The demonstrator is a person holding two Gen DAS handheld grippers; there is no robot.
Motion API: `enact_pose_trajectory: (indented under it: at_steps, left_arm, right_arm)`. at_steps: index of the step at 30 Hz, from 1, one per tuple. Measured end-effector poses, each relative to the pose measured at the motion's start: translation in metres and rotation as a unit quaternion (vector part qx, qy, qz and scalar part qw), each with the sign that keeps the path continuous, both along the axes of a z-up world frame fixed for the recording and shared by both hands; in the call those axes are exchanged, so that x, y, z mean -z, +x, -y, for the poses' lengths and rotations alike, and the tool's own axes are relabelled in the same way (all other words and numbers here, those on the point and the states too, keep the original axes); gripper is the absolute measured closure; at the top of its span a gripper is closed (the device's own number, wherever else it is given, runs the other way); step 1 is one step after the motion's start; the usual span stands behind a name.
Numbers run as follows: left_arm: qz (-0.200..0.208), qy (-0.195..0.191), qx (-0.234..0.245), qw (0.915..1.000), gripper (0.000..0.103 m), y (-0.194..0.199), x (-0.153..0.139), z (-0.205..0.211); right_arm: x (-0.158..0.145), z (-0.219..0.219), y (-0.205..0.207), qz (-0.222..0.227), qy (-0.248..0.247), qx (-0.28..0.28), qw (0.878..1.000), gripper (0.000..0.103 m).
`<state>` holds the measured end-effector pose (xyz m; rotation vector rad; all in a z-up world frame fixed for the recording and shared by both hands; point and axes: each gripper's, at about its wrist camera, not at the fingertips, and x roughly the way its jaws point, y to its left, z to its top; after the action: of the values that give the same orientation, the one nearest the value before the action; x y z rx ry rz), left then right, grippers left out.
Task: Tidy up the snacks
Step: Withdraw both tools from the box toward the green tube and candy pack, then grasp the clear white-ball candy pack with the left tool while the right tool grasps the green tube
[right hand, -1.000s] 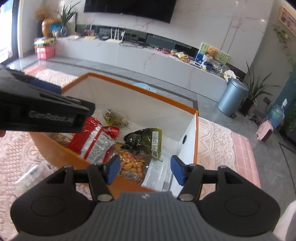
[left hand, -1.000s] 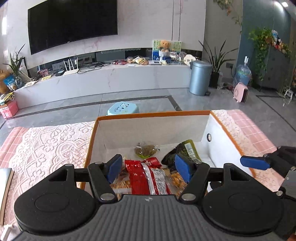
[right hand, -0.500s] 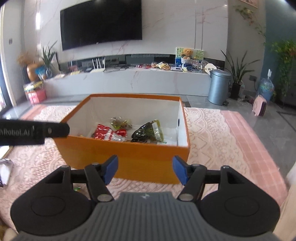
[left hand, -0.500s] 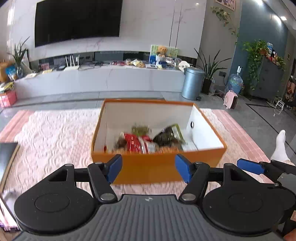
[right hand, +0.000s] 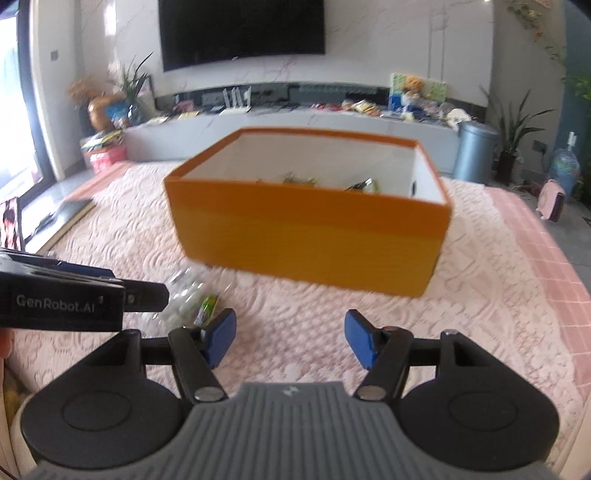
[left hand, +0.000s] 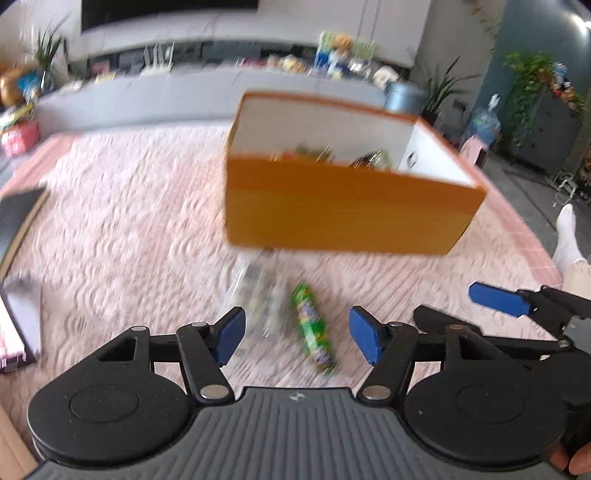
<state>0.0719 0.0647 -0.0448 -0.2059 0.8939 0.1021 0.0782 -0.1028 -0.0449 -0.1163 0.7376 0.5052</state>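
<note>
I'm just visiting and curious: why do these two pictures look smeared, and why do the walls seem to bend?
Left wrist view: heavy motion blur smears the orange box, the green snack tube and the clear packet; only the left gripper is crisp. Right wrist view: milder blur on the box, a sharper background, and the fisheye lens bowing the walls outward.

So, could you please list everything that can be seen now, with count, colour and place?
box: one, orange outside, white inside, on the cloth; some snacks inside, blurred
green snack roll: one, on the cloth before the box
clear snack bag: one, left of the roll, blurred
lace cloth: one, pink, under everything
television: one, black, on the wall
bin: one, grey-blue, on the floor at the right
foot in sock: one, white, right edge
left gripper: open, empty
right gripper: open, empty
</note>
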Motion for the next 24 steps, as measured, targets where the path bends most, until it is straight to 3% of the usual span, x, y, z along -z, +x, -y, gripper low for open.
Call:
enact_pose_trajectory:
  at_steps: [5,9,18,24]
  left_arm:
    - [-0.020,-0.036,-0.021,0.9989,0.028,-0.014,0.017,-0.019]
    - [-0.036,-0.034,-0.024,0.9985,0.028,-0.017,0.024,-0.027]
    - [-0.016,-0.053,-0.024,0.9982,0.028,-0.018,0.027,-0.038]
    - [-0.006,-0.061,-0.045,0.9971,0.029,-0.015,0.029,-0.050]
  right_arm:
    - [0.012,-0.010,-0.004,-0.022,-0.004,-0.024,0.999,0.051]
    - [0.018,-0.017,-0.003,-0.036,-0.010,-0.035,0.999,0.057]
    - [0.030,-0.034,0.008,-0.087,0.014,-0.030,0.996,0.058]
    - [0.038,-0.054,0.016,-0.103,0.020,-0.038,0.994,0.067]
